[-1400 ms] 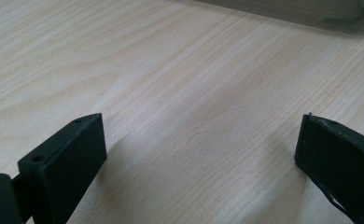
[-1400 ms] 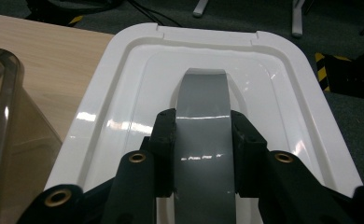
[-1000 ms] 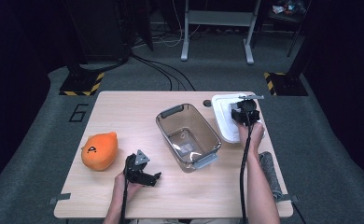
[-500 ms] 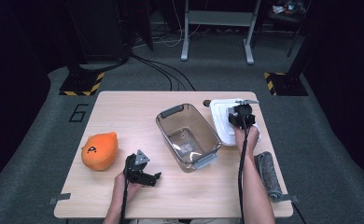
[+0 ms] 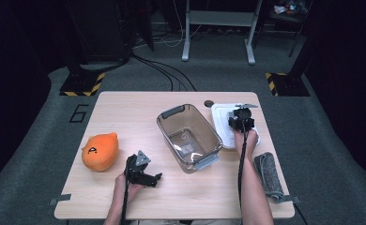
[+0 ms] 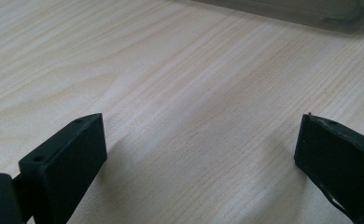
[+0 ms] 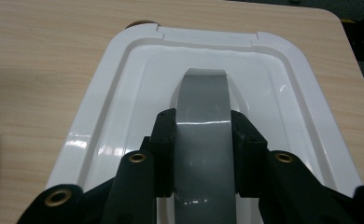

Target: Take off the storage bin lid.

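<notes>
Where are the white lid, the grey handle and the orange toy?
white lid [image 7: 101,121], right gripper view, left rim
grey handle [image 7: 202,102], right gripper view, top band
orange toy [image 5: 100,151], high view, middle

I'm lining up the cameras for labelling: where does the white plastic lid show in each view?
High view: white plastic lid lies on the table's right side, right of the clear plastic bin, under the right tool.
Right gripper view: lid centre frame, its grey handle between the jaws.
Left gripper view: not in it.
Shared landmark: light wooden table.
</notes>
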`<state>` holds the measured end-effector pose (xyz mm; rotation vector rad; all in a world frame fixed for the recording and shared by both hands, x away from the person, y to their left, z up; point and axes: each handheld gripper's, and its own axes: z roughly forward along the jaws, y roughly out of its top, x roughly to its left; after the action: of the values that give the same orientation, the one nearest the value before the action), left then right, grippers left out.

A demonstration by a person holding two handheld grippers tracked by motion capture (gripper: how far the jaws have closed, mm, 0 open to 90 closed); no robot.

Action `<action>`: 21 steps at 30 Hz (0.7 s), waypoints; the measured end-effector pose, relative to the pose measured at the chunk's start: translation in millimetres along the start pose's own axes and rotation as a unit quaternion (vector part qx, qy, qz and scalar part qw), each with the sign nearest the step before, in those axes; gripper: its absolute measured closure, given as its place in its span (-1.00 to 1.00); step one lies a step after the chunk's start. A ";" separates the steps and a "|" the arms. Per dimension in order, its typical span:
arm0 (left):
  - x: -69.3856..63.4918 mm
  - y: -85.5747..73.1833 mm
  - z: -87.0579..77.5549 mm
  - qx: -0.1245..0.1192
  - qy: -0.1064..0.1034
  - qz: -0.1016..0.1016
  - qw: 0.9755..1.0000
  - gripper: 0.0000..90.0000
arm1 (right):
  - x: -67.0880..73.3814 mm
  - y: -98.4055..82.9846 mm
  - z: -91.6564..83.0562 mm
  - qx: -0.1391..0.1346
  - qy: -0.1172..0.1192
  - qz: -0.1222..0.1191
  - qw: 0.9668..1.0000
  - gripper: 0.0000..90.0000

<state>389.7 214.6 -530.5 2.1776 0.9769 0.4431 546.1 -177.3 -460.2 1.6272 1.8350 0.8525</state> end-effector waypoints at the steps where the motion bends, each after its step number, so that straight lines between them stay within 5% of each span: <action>1: 0.0 0.0 0.0 0.000 0.000 0.000 1.000 -0.95 | -0.3 -0.8 1.3 0.000 0.000 -0.002 1.000 0.47; 21: 0.0 0.0 0.0 0.000 0.000 0.000 1.000 -0.95 | -2.7 -17.1 24.4 0.019 -0.008 0.008 1.000 0.46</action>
<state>389.8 214.6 -530.5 2.1779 0.9765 0.4432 553.6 -178.7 -489.2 1.6702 1.8394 0.8142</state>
